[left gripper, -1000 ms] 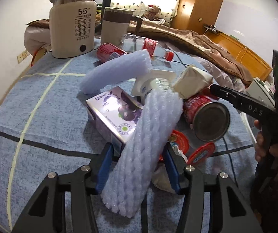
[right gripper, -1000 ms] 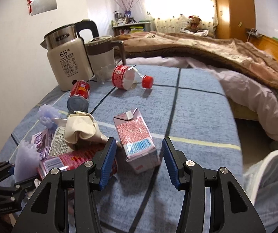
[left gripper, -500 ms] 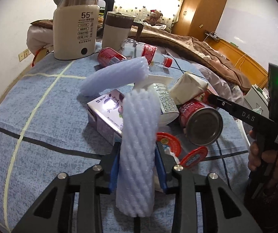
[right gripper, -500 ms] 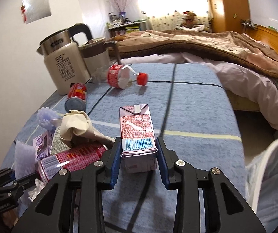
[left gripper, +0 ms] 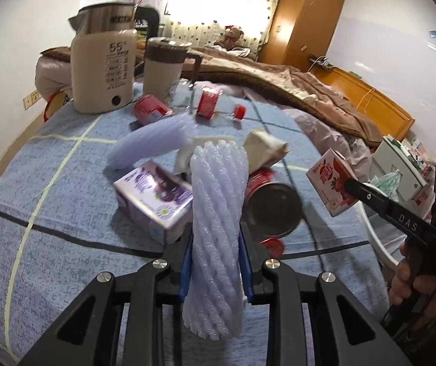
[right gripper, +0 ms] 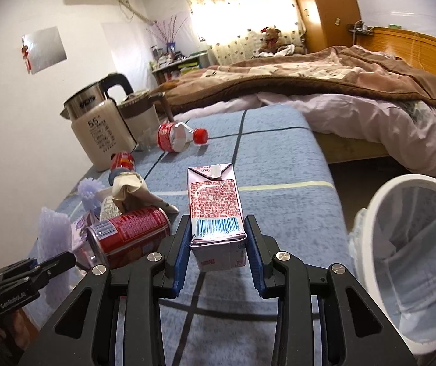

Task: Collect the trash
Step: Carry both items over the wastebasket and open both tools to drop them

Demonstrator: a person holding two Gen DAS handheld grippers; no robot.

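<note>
1. Two grippers, each loaded w/ one piece of trash; left wrist view first. Left gripper [left gripper: 214,270] is clamped tight on a pale lilac foam fruit sleeve [left gripper: 218,231], blue pads [left gripper: 186,267] pressing its lower third. Sleeve stands near upright, ribbed and squashed at the pinch. Judged: grip sits low so the light foam stays steady in carry.
2. Same view, rest of pile on the blue bedspread [left gripper: 50,207]: a second foam sleeve [left gripper: 154,140] lying across the heap, purple drink box [left gripper: 157,195], red can [left gripper: 274,204] on its side w/ open end toward camera, crumpled paper [left gripper: 263,146], red lid [left gripper: 274,245] flat. Kettle [left gripper: 105,70] and mug [left gripper: 164,67] behind; not trash, judged.
3. Same view, right edge: red-and-white milk carton [left gripper: 330,183] held off the surface, a hand [left gripper: 412,283] on the handle.
4. Right wrist view. Right gripper [right gripper: 218,254] is closed on the carton's [right gripper: 218,213] base, barcode face up, gable top pointing away. Carton looks intact, slightly dented at top. Clear of the bedspread.
5. Same view: white-rimmed bin w/ liner [right gripper: 400,262] near at right, mouth open. Judged: carton is held sideways-on for a short swing over the rim.
6. Same view, still to collect: plastic bottle [right gripper: 181,135] w/ red cap, small red can [right gripper: 123,161] by the kettle.
</note>
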